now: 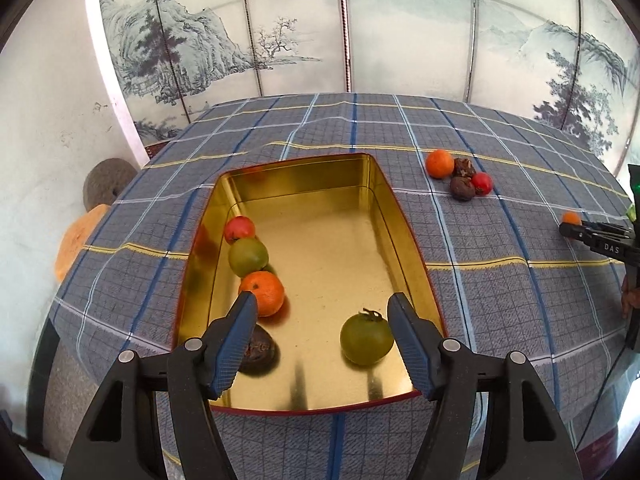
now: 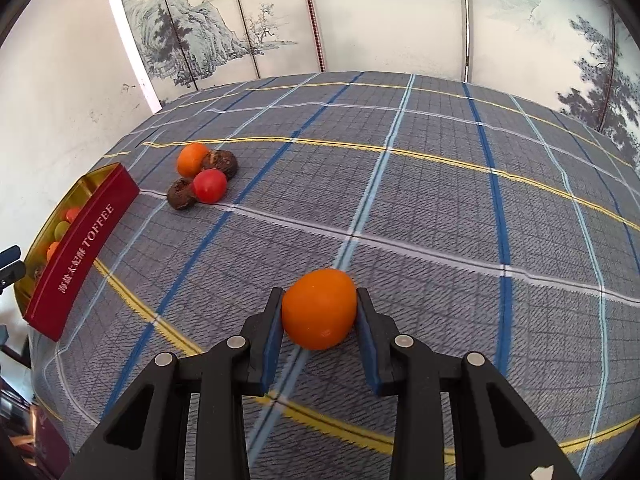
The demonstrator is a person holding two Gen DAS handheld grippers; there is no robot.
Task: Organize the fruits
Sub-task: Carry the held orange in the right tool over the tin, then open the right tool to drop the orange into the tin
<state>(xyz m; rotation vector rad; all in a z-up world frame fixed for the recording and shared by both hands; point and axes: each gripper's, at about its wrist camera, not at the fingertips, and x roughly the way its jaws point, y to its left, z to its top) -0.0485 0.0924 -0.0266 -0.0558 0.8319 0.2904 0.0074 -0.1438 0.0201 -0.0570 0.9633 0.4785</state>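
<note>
From my left wrist camera I look straight down into the gold-lined tin (image 1: pixel 360 184), which sits near the table's (image 1: pixel 500 312) left edge on the checked cloth. Along its left wall lie a red fruit (image 1: pixel 239 229), a green fruit (image 1: pixel 248 257), an orange (image 1: pixel 264 293) and a dark wrinkled fruit (image 1: pixel 258 350). A green tomato-like fruit (image 1: pixel 366 338) with a dried stalk rests alone near the tin's near edge. My left gripper (image 1: pixel 322 312) hangs spread above it, pads clear of everything.

Only the right wrist camera shows the tin's red outer wall, lettered TOFFEE, and my right gripper (image 2: pixel 319 308) pinching a smooth orange fruit (image 2: pixel 319 308) between its pads, over the middle of the table. Both views catch the loose cluster (image 2: pixel 204 180) toward the far edge: one orange, one red, two dark brown.
</note>
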